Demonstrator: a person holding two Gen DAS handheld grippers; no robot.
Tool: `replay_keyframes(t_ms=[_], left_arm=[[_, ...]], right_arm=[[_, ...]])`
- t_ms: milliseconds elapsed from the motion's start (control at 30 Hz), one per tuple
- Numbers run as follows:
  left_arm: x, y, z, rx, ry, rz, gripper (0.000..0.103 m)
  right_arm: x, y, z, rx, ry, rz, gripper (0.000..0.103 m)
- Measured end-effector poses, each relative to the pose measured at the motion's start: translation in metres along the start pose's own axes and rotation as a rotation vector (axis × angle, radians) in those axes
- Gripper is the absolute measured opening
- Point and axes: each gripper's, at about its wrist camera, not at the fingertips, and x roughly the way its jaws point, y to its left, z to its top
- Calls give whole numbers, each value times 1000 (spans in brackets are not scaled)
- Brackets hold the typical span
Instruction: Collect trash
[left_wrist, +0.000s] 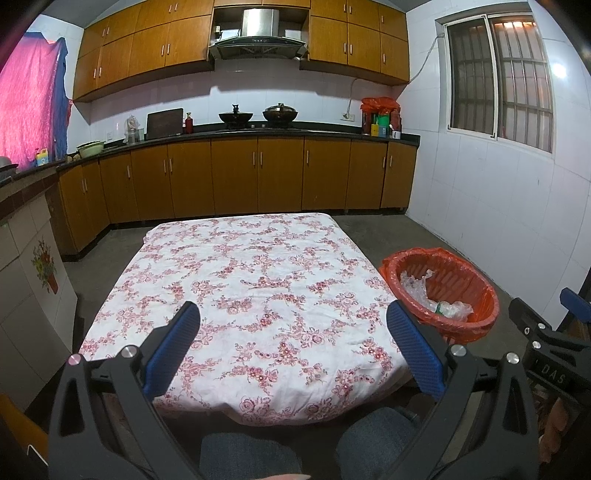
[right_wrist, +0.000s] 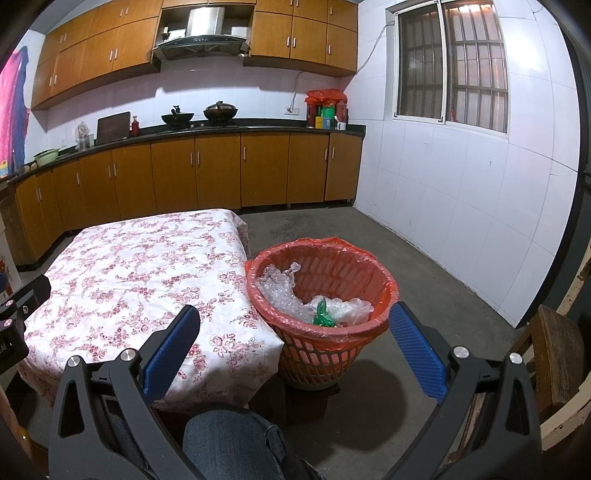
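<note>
Kitchen with wooden cabinets (left_wrist: 236, 177), tiled walls, bare concrete floor. Low table under a floral cloth (left_wrist: 251, 295), nothing lying on it. Red-lined basket (right_wrist: 321, 332) just beside its right edge, within easy reach, bubble wrap (right_wrist: 277, 291) and green scrap already inside. Left gripper (left_wrist: 293, 321) spread wide, empty, over the cloth; right gripper (right_wrist: 295, 325) likewise wide, empty, near the basket. Collection apparently done.

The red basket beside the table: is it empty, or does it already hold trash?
It holds trash. The red basket contains crumpled clear plastic and a green scrap, well below the rim.
</note>
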Motion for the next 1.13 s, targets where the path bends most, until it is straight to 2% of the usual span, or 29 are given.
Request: replay_keyframes(t_ms=[1133], left_arm=[[7,8,-4,-3,18,-4,99]], right_arm=[[0,-2,0,1,1,0,101]])
